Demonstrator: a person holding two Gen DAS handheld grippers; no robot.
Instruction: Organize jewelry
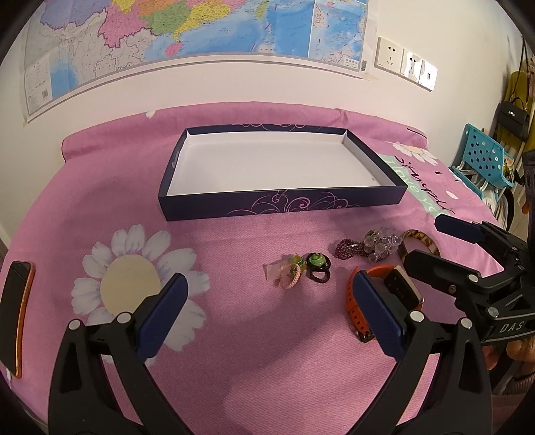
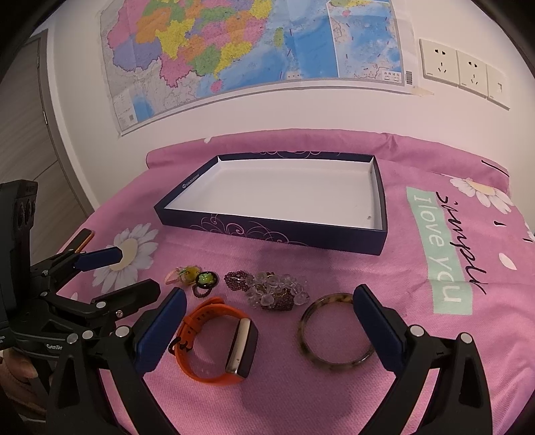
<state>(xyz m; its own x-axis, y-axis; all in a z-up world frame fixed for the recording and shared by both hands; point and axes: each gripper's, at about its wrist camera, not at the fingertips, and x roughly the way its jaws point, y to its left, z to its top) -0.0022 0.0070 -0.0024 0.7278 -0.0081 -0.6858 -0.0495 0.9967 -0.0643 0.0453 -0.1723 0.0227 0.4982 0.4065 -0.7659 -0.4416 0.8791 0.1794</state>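
Observation:
An empty navy box [image 1: 284, 200] [image 2: 267, 231] with a white inside lies on the pink bedcover. In front of it sit a pink hair tie [image 1: 287, 271] [image 2: 182, 274], a black tie with a green flower [image 1: 317, 262] [image 2: 204, 279], a purple bead bracelet [image 1: 347, 249] [image 2: 235, 281], a clear crystal bracelet [image 1: 384, 242] [image 2: 277, 287], a mottled bangle [image 1: 421, 236] [image 2: 307, 334] and an orange watch [image 1: 401, 287] [image 2: 242, 348]. My left gripper [image 1: 269, 279] [image 2: 133, 271] is open, left of the watch. My right gripper [image 1: 428, 241] [image 2: 269, 292] is open above the watch and bangle, holding nothing.
A phone [image 1: 16, 314] [image 2: 85, 239] with an orange edge lies at the bedcover's left side. A map [image 1: 200, 30] and wall sockets [image 1: 404, 62] hang behind the bed. A blue plastic chair [image 1: 481, 157] stands to the right, and a hand shows under the right gripper.

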